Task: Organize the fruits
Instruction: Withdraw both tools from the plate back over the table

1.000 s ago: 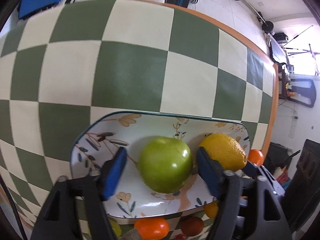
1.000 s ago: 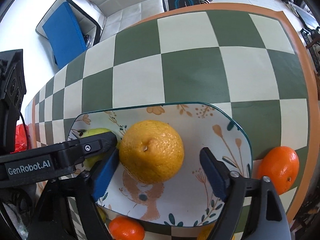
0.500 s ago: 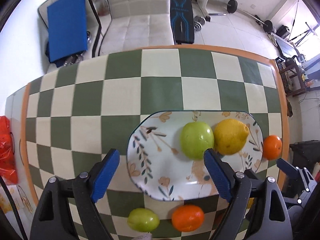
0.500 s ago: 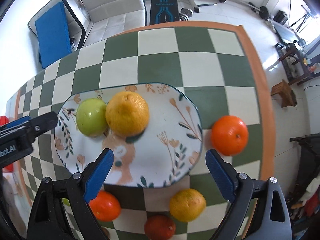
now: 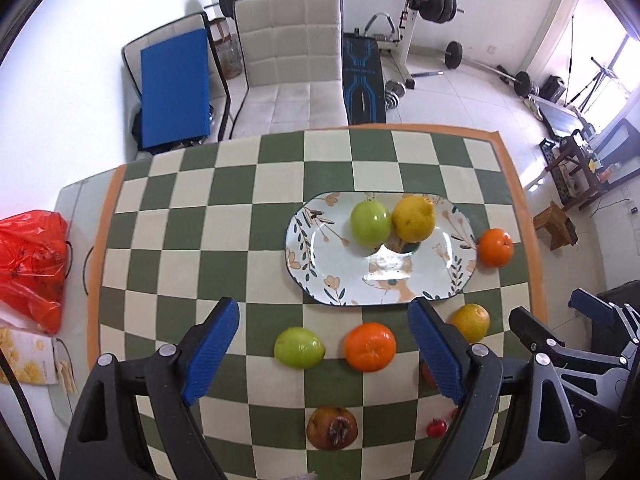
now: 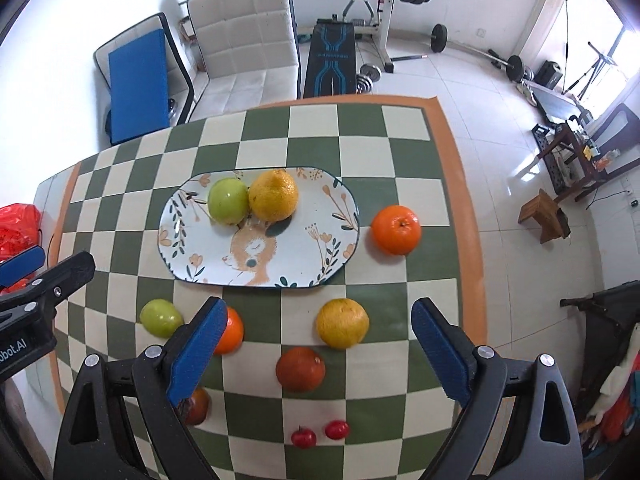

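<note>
Checkered table (image 5: 256, 200): plate (image 5: 316, 248) beyond both parted tools.

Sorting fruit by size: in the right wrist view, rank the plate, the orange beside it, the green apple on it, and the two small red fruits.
1. Plate
2. Orange
3. Green apple, close to the orange, so unsure
4. Small red fruits, alike

A green-and-cream checkered tablecloth (image 6: 360, 152) with an orange border. On it, a white plate (image 6: 320, 248) with teal rim, floral sprigs and a tan fawn holds a green apple (image 6: 227, 201) and yellow citrus (image 6: 274, 196). Right of the plate, an orange (image 6: 396, 230).
</note>
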Available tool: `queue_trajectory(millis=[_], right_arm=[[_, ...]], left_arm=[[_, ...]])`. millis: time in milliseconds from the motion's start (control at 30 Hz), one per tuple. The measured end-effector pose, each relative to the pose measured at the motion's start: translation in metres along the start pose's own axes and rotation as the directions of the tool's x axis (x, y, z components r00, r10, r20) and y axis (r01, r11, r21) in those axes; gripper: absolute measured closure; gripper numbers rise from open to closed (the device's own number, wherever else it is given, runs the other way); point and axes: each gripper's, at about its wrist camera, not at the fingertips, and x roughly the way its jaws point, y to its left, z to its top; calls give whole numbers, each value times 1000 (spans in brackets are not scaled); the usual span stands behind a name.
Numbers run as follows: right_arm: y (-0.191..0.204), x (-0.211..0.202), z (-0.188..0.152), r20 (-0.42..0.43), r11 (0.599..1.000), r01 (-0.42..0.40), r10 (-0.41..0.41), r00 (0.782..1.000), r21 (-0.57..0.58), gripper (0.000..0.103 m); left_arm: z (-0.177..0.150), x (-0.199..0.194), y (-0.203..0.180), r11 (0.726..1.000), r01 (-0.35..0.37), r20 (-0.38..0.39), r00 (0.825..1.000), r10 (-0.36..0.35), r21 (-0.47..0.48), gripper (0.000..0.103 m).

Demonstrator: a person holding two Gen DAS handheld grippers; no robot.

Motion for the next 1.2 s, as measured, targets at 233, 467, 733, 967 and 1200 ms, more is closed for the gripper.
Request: queue_trajectory(millis=[233, 467, 733, 967, 1200], right_arm=[[0, -63, -24, 66, 1000, -23, 24, 998, -8, 8], [5, -115, -44, 119, 998, -68, 68, 991, -3, 8], [10, -146, -57, 154, 996, -85, 86, 984, -8, 8], [5, -127, -57, 113, 990, -137, 131, 985, 41, 8], [-12, -21, -69, -83, 981, -158, 168, 982, 113, 8]], left_arm=[[-18, -51, 0, 1000, 19, 55, 998, -18, -16, 17], [-36, -89, -2, 999, 33, 91, 995, -32, -14, 17], [-49, -105, -2, 999, 48, 97, 994, -46, -21, 17], [-54, -78, -2, 999, 38, 42, 998, -38, -18, 1], [-71, 6, 10, 999, -18, -134, 991, 12, -44, 1]])
